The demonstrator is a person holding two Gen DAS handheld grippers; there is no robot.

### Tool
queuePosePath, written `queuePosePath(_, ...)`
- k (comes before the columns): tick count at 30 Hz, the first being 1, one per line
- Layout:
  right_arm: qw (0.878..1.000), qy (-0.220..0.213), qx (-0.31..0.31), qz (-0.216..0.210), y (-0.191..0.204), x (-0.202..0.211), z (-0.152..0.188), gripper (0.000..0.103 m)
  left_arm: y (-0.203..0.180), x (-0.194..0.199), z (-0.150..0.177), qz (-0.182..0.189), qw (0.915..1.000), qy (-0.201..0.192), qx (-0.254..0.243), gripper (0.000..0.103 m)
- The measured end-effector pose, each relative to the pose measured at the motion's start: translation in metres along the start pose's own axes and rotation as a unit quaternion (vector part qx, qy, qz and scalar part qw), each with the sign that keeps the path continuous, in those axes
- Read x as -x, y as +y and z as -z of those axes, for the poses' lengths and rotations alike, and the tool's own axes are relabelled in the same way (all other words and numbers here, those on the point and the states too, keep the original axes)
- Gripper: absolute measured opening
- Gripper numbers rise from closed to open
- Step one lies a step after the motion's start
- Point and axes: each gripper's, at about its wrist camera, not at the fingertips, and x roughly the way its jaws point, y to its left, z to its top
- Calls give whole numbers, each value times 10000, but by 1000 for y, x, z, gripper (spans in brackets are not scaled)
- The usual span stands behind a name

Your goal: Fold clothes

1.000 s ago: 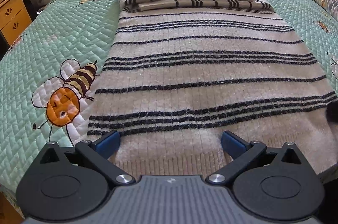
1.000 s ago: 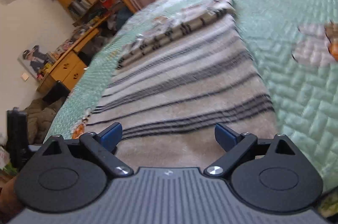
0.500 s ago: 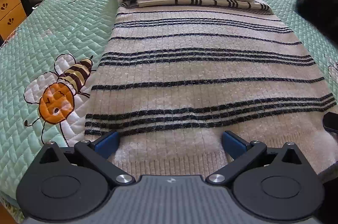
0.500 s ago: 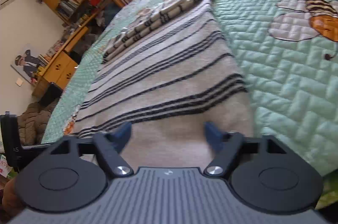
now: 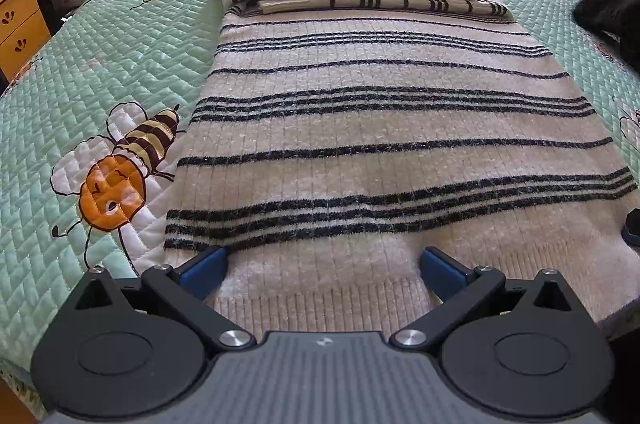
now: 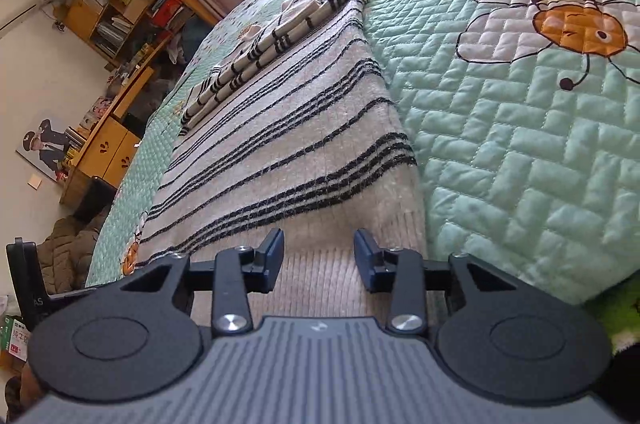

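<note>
Quilted green bedspread (image 5: 120,56) with bee motifs serves as the work surface. Striped sweater (image 5: 380,144) is laid flat, sleeves folded across the far end — presumably so the near hem can be carried up over them. Left gripper (image 5: 322,270) is held wide open at the hem's left corner. Right gripper (image 6: 319,256), jaws just narrowing but not yet pinched, straddles the ribbed hem at its right corner. Hem edge is hidden beneath both tools — contact cannot be confirmed.

Both grippers, left gripper (image 5: 322,266) and right gripper (image 6: 319,256): black linkage arms, silver screws, blue pads, ribbed grey housing, round black discs
</note>
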Motion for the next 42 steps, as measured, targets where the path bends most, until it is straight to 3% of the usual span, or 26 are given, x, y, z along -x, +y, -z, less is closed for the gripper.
queuePosePath(8,9976,-149,675,51,31,7,0,54,-1,2,2,-41,10000,29,25,103)
queuePosePath(10,9975,-42,706,30,32,1,3,62,-2,2,3,-44,10000,31,47,103)
queuePosePath(12,9983,150,550,147,23,-10,7,63,-2,3,3,-48,10000,42,48,103)
queuePosePath(19,9994,77,338,-74,11,-9,10,64,-4,2,-1,-91,9997,197,97,103)
queuePosePath(23,9989,121,424,-127,14,-11,10,71,-1,0,-3,5,9995,307,71,103)
queuePosePath(27,9979,166,615,-131,23,-10,15,80,2,0,1,79,9997,193,101,103)
queuePosePath(32,9952,92,974,89,40,-5,15,79,5,10,1,50,10000,76,19,99)
queuePosePath(33,9937,2,1118,92,45,-3,15,79,7,16,1,6,10000,15,0,94)
queuePosePath(36,9850,-203,1709,152,62,2,12,79,15,24,3,-75,9999,-54,-105,94)
queuePosePath(38,9834,-86,1807,159,61,-4,9,74,19,24,8,-102,9997,-41,-199,94)
queuePosePath(40,9855,197,1665,262,48,-15,9,63,22,19,16,-98,9995,17,-303,95)
queuePosePath(41,9851,202,1676,328,38,-15,11,48,23,17,20,-95,9993,10,-358,98)
queuePosePath(42,9845,184,1701,392,28,-16,13,22,23,17,23,-104,9991,-24,-420,100)
